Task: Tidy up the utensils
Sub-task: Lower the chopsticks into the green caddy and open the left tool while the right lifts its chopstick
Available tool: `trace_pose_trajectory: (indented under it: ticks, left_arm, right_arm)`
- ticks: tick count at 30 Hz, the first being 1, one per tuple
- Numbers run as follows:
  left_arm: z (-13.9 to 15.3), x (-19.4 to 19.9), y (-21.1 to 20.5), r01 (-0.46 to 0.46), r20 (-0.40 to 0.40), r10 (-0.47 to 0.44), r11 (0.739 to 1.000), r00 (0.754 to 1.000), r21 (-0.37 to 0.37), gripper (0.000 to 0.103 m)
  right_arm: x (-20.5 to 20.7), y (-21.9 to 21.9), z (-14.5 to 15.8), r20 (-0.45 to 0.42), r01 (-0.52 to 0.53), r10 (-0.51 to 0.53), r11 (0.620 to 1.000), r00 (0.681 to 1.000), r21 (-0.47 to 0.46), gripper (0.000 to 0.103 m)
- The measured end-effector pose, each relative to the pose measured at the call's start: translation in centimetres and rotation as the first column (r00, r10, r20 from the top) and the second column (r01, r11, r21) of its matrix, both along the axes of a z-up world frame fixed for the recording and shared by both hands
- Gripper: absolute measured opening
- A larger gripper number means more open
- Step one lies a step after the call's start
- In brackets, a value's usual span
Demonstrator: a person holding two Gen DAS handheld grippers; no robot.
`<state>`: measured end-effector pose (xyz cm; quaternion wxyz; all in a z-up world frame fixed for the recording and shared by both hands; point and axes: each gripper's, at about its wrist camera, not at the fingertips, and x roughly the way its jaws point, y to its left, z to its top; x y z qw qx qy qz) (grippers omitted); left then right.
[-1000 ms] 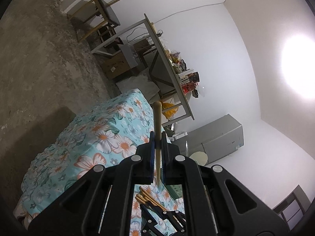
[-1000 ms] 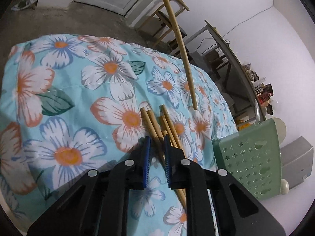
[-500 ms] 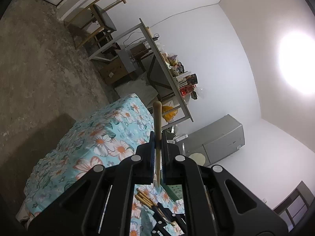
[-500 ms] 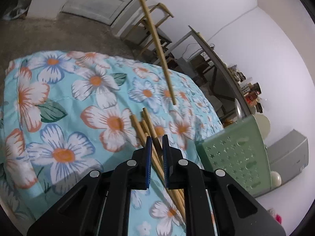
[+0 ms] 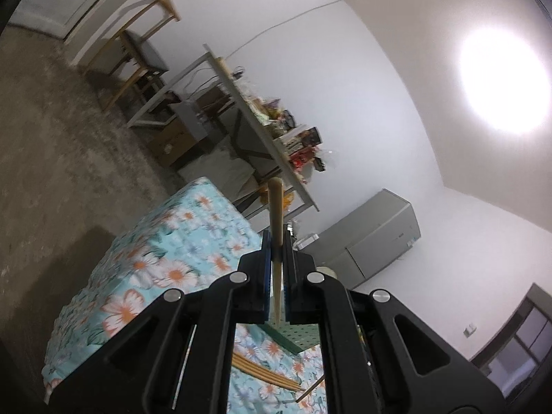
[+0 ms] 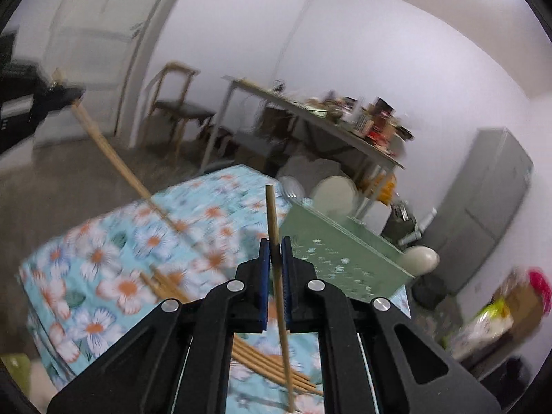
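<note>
Your left claw [image 5: 275, 253] is clamped on one wooden chopstick [image 5: 276, 214], which stands up past the blue pads with its blunt end above the fingertips. Your right claw [image 6: 276, 253] has just been closing and now pinches a second chopstick [image 6: 272, 217] between its pads; the stick runs through the jaws and out toward the camera. Both claws are raised clear of the bed [image 6: 103, 265], with open air around them. The loose chopsticks [image 6: 272, 367] lie bundled on the floral bedcover below the right claw. A green perforated holder [image 6: 345, 258] sits at the bed's far edge, just right of the right claw. Beyond the bed edge the concrete floor [image 5: 51, 145] is open. A cluttered table [image 5: 276, 138], a wooden chair [image 5: 138, 55] and a grey cabinet [image 5: 376, 238] line the white walls.
</note>
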<state>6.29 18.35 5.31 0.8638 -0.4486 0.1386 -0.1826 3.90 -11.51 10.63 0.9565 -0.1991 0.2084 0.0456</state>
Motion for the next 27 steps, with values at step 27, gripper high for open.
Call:
trace_pose_trajectory:
  ticks: [27]
  left_arm:
    - [10.3,7.5,-17.5,0.172,0.185,-0.240,0.932,0.953,0.319,0.004]
  right_arm:
    - [-2.9,-12.3,5.6,0.148,0.037,-0.105,0.915,0.983,0.403,0.006]
